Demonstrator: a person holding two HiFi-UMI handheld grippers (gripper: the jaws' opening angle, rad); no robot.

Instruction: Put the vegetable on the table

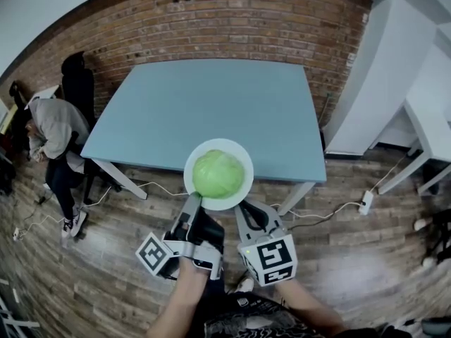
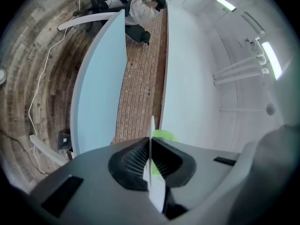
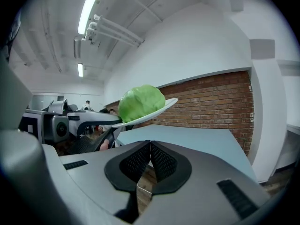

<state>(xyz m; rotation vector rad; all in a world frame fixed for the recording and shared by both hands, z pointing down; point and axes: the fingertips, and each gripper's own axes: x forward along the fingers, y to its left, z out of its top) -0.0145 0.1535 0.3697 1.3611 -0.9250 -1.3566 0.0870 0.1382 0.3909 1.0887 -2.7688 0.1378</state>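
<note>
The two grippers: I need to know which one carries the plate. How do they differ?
The left gripper is shut on the rim of the plate; the right gripper is shut on nothing. The plate stands edge-on between the left gripper's jaws, but up and away from the right gripper's. Both sit near the front edge of the table.

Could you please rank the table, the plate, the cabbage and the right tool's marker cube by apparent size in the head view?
1. table
2. plate
3. cabbage and right tool's marker cube: these look about alike, and the cube is nearer the camera, so I leave them unranked.
</note>
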